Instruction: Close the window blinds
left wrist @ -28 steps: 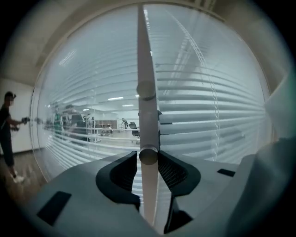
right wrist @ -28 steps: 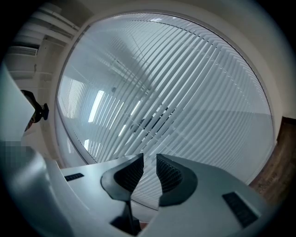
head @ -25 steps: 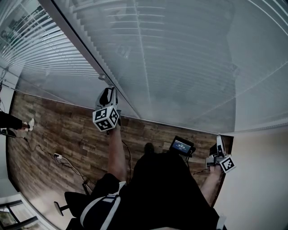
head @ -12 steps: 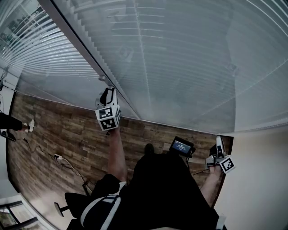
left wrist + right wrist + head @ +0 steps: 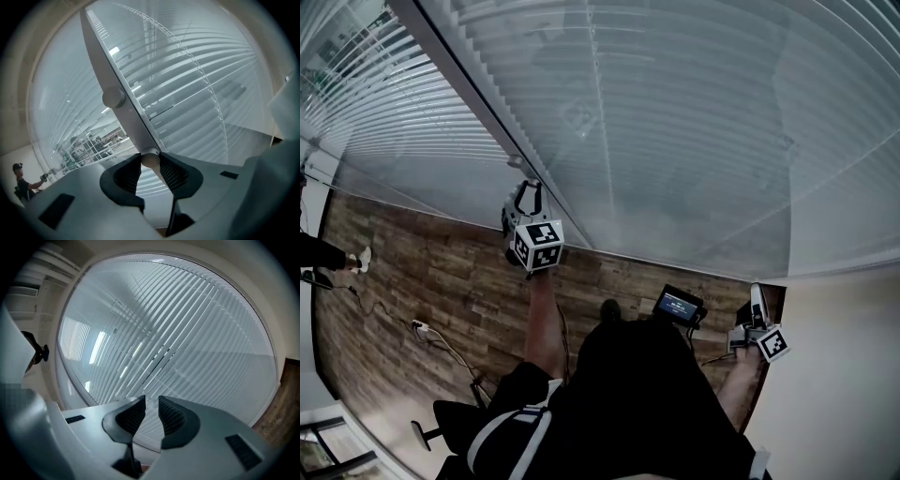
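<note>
— Rolled about its own line, that is how our left gripper (image 5: 525,195) differs from a second ago. Its marker cube (image 5: 539,246) now turns another face to the head view and sits a little further right.

— Did we shift otherwise?

— Hardly. Our left forearm (image 5: 542,319) is in the same spot over the wooden floor (image 5: 441,272). The right gripper (image 5: 151,403) has kept its place, low at the right beside the wall (image 5: 844,375).

— Where do the window blinds (image 5: 675,112) stand to our jaws?

— Ahead of both pairs. To the right of the grey frame bar (image 5: 100,56) the slats lie nearly flat and overlap. Left of that bar, the second blind (image 5: 384,103) shows gaps between its slats, and in the left gripper view we see through to a hall beyond the glass.

— And the left jaws?

— They stand partly apart, with their tips closed on a pale round knob (image 5: 150,160) that touches both pads. In that view the knob sits at the foot of the frame bar, and a round stud (image 5: 114,97) sits higher on the bar. We cannot tell whether the knob ends a wand.

— The right jaws?

— Narrow, with a slim gap between the ribbed pads and nothing in it. Only slats show beyond them, well apart.
</note>
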Demonstrator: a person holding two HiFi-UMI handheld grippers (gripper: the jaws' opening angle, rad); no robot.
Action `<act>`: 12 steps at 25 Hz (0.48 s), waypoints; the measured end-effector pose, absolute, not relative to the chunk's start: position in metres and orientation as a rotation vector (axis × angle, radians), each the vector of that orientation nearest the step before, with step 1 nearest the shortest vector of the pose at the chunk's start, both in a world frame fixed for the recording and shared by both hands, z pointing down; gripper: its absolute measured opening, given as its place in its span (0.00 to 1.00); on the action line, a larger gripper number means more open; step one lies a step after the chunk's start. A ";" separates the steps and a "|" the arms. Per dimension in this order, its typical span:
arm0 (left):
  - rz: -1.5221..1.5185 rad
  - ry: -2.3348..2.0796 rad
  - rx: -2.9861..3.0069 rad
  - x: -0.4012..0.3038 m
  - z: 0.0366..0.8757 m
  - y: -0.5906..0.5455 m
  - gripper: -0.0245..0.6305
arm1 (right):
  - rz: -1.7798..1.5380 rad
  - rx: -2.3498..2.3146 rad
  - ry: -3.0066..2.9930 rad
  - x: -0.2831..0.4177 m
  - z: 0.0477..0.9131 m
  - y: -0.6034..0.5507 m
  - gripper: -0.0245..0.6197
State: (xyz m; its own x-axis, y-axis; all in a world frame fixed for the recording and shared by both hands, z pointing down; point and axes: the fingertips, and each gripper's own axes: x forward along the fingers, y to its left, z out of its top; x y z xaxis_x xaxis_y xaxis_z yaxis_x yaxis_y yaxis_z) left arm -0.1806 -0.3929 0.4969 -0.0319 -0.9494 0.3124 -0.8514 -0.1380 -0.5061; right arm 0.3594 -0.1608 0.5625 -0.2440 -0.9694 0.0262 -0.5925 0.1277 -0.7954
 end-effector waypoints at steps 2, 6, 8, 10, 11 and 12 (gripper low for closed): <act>-0.895 1.952 -2.067 -0.182 0.495 -0.394 0.25 | -0.963 -1.498 1.905 0.358 0.560 -0.162 0.18; -0.708 2.014 -2.214 -0.183 0.494 -0.395 0.25 | -0.962 -1.502 1.907 0.357 0.558 -0.163 0.18; -0.534 2.069 -2.333 -0.182 0.492 -0.393 0.25 | -0.960 -1.503 1.907 0.357 0.558 -0.162 0.18; -0.352 2.123 -2.433 -0.184 0.490 -0.391 0.26 | -0.961 -1.503 1.903 0.357 0.558 -0.161 0.18; -0.263 2.143 -2.478 -0.185 0.489 -0.390 0.26 | -0.962 -1.501 1.901 0.357 0.558 -0.161 0.18; -0.176 2.157 -2.523 -0.186 0.489 -0.391 0.26 | -0.965 -1.500 1.896 0.357 0.559 -0.161 0.18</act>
